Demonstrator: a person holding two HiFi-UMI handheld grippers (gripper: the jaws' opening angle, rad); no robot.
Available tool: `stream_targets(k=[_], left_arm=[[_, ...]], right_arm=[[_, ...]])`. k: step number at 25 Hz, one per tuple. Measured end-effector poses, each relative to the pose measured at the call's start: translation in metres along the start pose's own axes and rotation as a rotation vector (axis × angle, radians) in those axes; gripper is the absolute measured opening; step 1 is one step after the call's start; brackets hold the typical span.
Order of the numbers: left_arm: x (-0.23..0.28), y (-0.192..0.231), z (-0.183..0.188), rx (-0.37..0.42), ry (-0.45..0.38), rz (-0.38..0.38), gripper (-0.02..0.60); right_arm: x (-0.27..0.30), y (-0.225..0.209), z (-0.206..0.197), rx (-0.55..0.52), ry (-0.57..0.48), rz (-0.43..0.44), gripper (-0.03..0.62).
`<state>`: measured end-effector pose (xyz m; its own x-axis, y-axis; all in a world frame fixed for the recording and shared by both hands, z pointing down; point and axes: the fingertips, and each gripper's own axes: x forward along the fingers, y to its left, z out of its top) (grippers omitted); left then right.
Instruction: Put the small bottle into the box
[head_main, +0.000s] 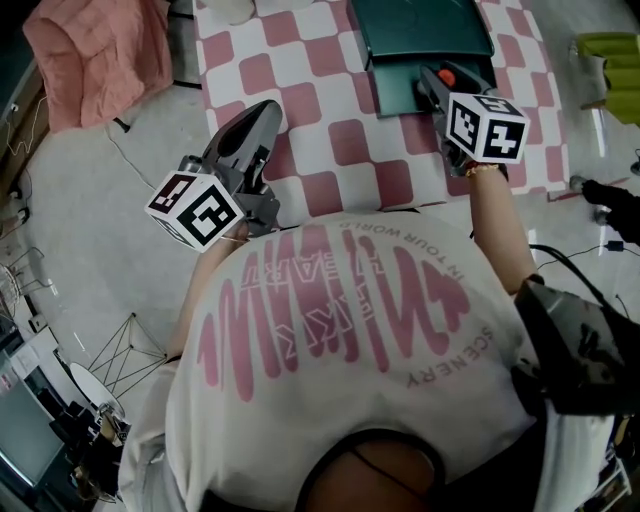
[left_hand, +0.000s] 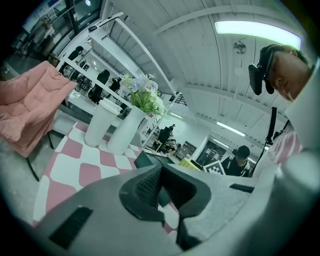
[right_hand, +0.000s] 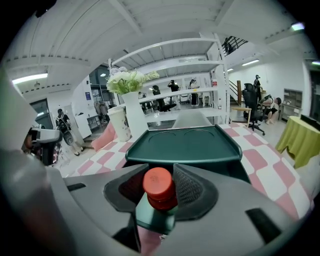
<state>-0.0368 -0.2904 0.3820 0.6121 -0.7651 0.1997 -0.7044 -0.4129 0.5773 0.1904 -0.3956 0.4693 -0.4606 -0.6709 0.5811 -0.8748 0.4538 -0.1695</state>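
Right claw (right_hand: 160, 189) clamps small bottle (right_hand: 152, 214) (red cap (right_hand: 158, 181)) before green box (right_hand: 185, 146).

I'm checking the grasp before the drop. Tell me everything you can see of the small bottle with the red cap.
The small bottle has a dark green, plastic-looking body and a round red screw cap, closed. It stands between the right gripper's ribbed black pads, which clamp it near the neck, cap toward the camera. The dark green box lies just beyond it; its lower part is hidden.
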Motion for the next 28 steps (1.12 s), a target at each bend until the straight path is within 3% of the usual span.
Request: stream_targets(k=[11, 28], left_arm=[[-0.024, 0.003, 0.008, 0.009, -0.023, 0.000, 0.006], [-0.019, -0.008, 0.012, 0.027, -0.031, -0.046, 0.006]], right_arm=[[-0.001, 0.003, -0.002, -0.001, 0.013, -0.052, 0.147], [0.001, 0.003, -0.001, -0.045, 0.033, -0.115, 0.144]])
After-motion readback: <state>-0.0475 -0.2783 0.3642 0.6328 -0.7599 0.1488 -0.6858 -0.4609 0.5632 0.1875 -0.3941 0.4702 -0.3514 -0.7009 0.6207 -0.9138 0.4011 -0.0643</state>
